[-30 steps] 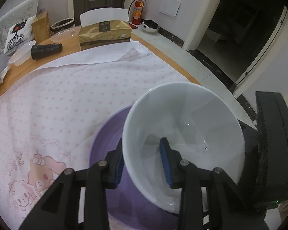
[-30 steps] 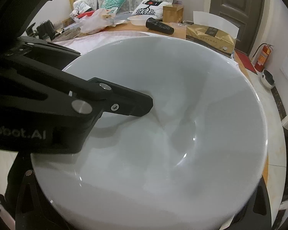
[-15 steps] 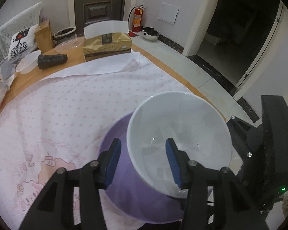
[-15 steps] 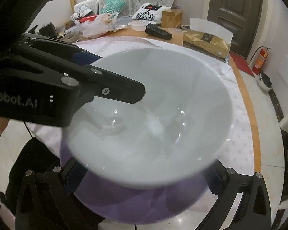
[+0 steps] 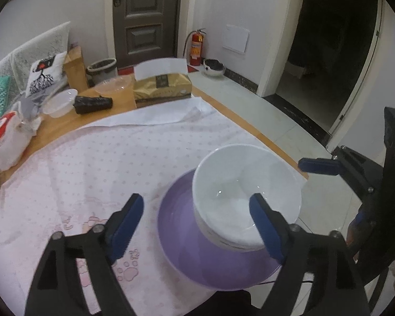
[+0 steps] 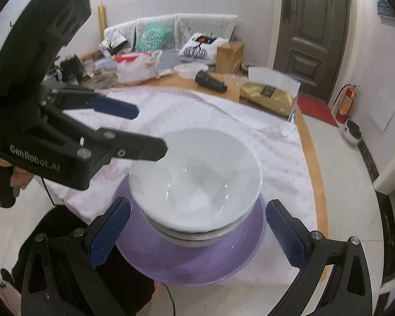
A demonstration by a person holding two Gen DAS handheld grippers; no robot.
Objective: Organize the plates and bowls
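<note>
A glossy white ceramic bowl sits upright, nested on another pale dish whose rim peeks out beneath it, and the stack rests in a wide, shallow purple plate at the near edge of the table, low and right of centre in the left wrist view. Under the plate lies a white tablecloth with pink dots and a bear print, spread over a round wooden table.

The left gripper, black with blue pads, is opening; its jaws stand wide apart and clear of the white bowl, one finger over the cloth to the left, the other in front of the bowl's near rim, gripping nothing. In the right wrist view the right gripper hangs with its jaws spread wide on either side of the stack, lower centre of the frame, and touches neither bowl nor plate.

Toward the top of the left wrist view, on the bare wood, lie a gold tissue box, a black rolled bundle and a clear plastic container. A red fire extinguisher stands by the grey door behind
</note>
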